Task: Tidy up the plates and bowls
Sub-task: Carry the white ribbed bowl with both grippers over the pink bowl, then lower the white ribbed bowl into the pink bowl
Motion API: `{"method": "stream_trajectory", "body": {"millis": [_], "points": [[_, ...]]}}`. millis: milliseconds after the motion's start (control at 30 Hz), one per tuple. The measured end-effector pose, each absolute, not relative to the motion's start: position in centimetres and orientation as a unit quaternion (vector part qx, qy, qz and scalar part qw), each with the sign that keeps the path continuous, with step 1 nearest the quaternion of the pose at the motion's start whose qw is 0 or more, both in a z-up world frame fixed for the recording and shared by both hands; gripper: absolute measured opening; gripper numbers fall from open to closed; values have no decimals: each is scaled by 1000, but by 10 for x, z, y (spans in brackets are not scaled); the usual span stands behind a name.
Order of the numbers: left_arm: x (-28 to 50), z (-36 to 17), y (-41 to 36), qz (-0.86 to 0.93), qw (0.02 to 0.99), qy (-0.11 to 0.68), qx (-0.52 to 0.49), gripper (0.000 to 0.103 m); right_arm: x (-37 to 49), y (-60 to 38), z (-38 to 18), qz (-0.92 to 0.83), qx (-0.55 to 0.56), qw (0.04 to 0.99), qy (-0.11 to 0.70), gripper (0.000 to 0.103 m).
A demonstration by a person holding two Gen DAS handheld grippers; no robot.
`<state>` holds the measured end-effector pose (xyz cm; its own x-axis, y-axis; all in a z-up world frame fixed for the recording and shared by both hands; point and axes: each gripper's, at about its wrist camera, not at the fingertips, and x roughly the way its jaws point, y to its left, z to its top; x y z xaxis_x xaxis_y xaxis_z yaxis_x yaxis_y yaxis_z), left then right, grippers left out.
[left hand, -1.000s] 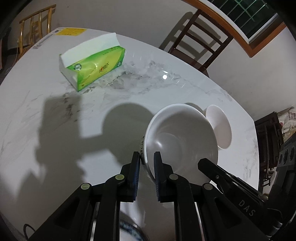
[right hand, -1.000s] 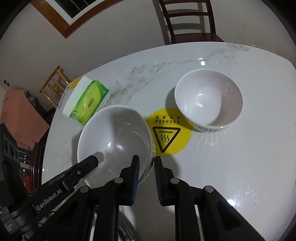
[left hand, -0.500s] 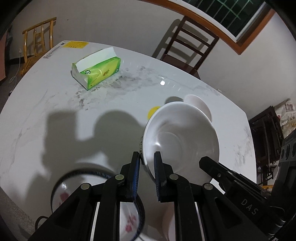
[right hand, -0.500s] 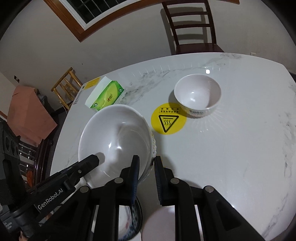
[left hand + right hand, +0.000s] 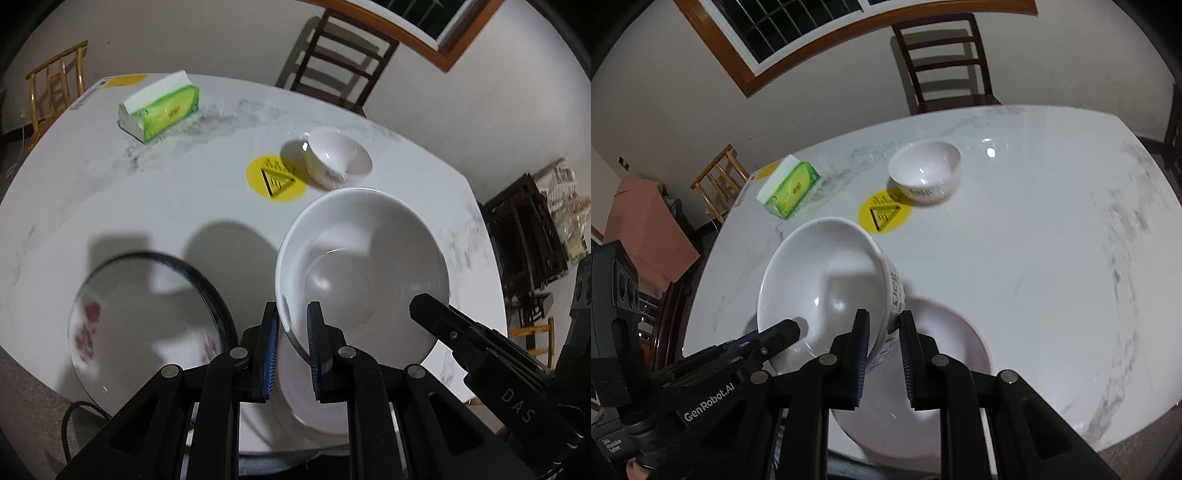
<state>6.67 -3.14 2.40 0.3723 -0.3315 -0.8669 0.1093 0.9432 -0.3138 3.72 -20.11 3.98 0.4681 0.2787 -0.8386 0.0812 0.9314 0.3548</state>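
Because I carry it two-handed, big bowl [image 5: 364, 266]: left claw [image 5: 291, 332] and right claw [image 5: 882, 338] each pinch opposite rims, lower centre, above bench [image 5: 147, 192].

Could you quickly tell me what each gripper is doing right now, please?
Left gripper: closed on the rim of the large white bowl.
Right gripper: closed on the opposite rim of the same bowl.

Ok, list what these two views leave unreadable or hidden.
- Left wrist view: the patterned plate is motion-blurred; its near edge is covered by the left claw.
- Right wrist view: lettering on the held big bowl is too blurred to read.
- Right wrist view: the right claw covers part of the pink-rimmed dish.
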Motion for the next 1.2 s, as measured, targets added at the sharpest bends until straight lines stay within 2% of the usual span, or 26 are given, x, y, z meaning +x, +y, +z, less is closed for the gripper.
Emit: {"method": "stream_trajectory", "body": {"millis": [400, 1200], "points": [[46, -5, -58, -133, 806, 572, -72, 13, 15, -219, -2, 46, 187, 816, 545, 17], [48, -33, -67, -116, 796, 592, -53, 13, 16, -218, -29, 42, 184, 797, 574, 18]]}}
